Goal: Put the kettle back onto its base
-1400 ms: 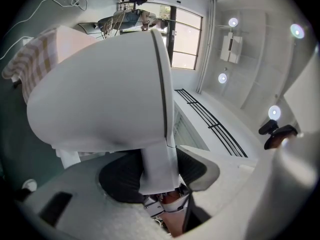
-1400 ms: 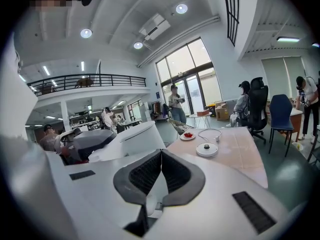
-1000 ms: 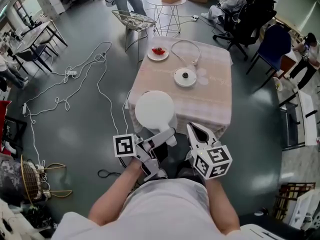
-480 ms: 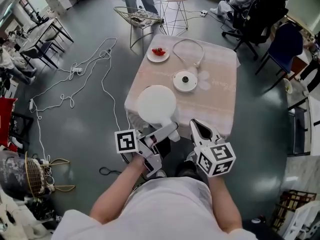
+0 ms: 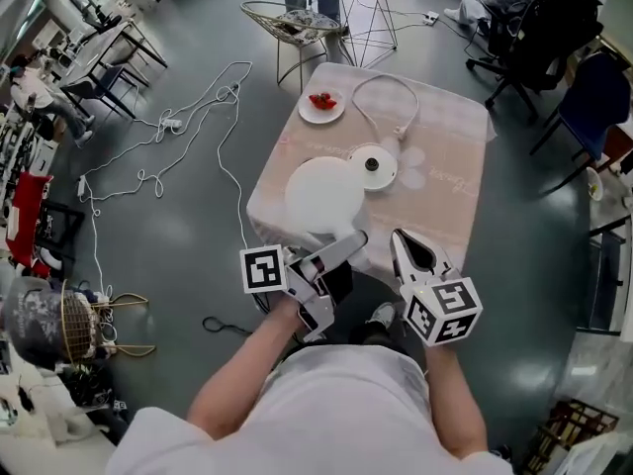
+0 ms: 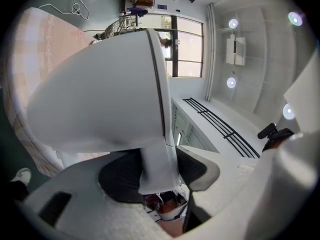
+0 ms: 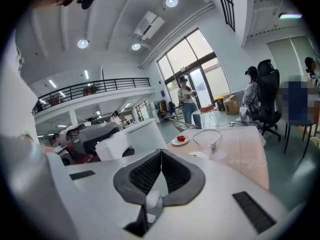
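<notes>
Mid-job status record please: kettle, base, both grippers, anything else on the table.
kettle: white, held up, not yet on base
base: round, on the table, nothing on it
left gripper: shut on kettle
right gripper: shut, empty
also on table: plate of red fruit, white cord

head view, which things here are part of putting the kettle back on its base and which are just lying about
For the job: kettle, held by its handle in the left claw; base, on the table.
Lying about: plate of red fruit; white cord loop; wire chair; right claw, shut and empty.
</notes>
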### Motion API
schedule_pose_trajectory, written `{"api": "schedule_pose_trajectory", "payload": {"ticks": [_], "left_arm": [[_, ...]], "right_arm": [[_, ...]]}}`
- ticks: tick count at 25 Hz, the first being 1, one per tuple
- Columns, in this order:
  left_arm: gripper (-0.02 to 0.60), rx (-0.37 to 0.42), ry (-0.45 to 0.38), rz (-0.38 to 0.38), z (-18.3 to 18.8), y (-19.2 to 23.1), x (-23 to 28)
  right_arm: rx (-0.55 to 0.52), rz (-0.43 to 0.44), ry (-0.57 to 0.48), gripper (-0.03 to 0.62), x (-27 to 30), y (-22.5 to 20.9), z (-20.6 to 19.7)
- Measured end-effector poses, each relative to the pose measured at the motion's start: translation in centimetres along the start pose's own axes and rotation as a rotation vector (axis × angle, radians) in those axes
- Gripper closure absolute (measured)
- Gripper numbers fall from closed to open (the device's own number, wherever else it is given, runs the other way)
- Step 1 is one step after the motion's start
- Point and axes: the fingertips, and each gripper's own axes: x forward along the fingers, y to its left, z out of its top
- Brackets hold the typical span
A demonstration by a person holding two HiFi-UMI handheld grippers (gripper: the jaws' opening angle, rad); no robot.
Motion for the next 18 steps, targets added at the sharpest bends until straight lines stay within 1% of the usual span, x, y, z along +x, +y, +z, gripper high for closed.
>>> {"api": "schedule_pose_trajectory", "payload": {"ticks": [3, 7, 10, 14, 18], "left_arm": [[0.379, 0.001, -0.013, 0.013, 0.3, 0.4, 1.5], [0.378, 0.004, -0.030, 0.025, 0.8, 0.5, 2.6], [0.377, 0.006, -0.029, 0.038, 0.9, 0.7, 3.2], [0.377, -0.001, -0.020, 0.040, 1.3, 1.2, 3.7], [0.377, -0.006, -0.003, 0.033, 2.6, 2.0, 4.2]], "right_arm": [[0.005, 0.018, 0.000, 0.589, 0.1, -1.5, 0.2], [0.012, 0.049, 0.001, 0.589, 0.8, -2.3, 0.6], [0.013, 0.063, -0.005, 0.589, 1.2, -2.6, 1.0], [0.015, 0.062, -0.004, 0.589, 2.0, -3.1, 1.1], [0.013, 0.047, -0.002, 0.589, 3.2, -3.7, 1.5]]}}
